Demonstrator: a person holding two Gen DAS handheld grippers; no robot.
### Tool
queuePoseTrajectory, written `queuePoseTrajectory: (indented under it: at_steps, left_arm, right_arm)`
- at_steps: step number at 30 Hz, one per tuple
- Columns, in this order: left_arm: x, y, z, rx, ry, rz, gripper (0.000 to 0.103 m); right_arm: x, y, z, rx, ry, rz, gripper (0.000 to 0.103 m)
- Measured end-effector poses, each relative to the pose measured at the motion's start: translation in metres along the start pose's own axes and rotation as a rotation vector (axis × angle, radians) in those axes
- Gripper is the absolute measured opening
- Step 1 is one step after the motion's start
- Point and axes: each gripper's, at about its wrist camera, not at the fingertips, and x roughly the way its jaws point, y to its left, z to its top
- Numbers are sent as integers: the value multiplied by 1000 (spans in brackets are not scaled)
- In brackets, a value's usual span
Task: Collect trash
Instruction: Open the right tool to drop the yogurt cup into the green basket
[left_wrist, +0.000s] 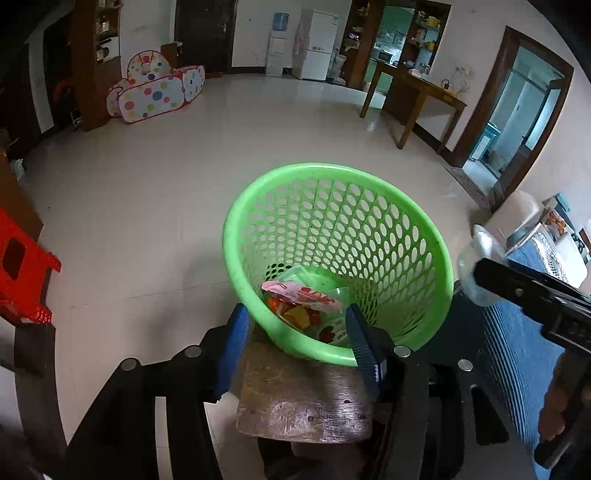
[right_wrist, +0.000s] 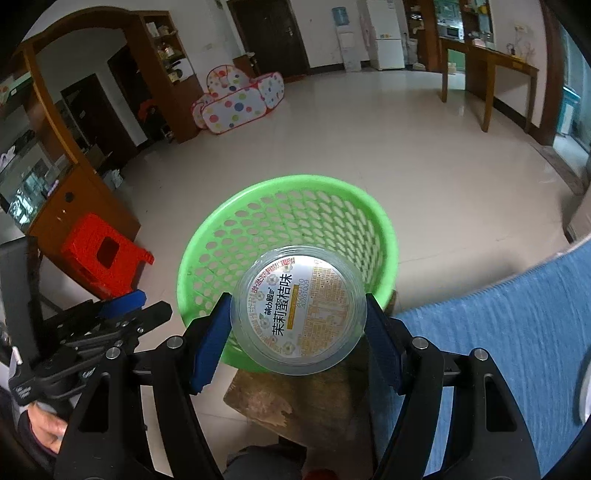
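A green perforated basket (left_wrist: 424, 254) stands on a small wooden stool (left_wrist: 306, 398); it also shows in the right wrist view (right_wrist: 207, 243). Inside lies a colourful snack wrapper (left_wrist: 306, 306). My left gripper (left_wrist: 297, 325) is open and empty, its blue pads either side of the basket's near rim. My right gripper (right_wrist: 297, 325) is shut on a clear plastic cup with a printed foil lid (right_wrist: 299, 308), held just above the basket's near rim. In the left wrist view the cup (left_wrist: 476, 258) and the right gripper (left_wrist: 476, 271) come in from the right.
A red plastic stool (right_wrist: 103, 258) stands on the tiled floor to the left. A blue cushioned seat (right_wrist: 498, 332) lies to the right. A polka-dot play tent (left_wrist: 155, 88), a wooden table (left_wrist: 417, 92) and cabinets stand far back.
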Motion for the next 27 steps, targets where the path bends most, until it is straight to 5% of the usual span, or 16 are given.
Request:
queuePoseTrajectory:
  at_steps: [12,27]
  left_arm:
    - [0,14,-3,-42,7,9,58]
    - [-22,-42,-9,31,-23,-49,63]
  right_arm:
    - [6,7,5,2,-8,18,78]
    - [-81,-38,-36,21,-83,-88,78]
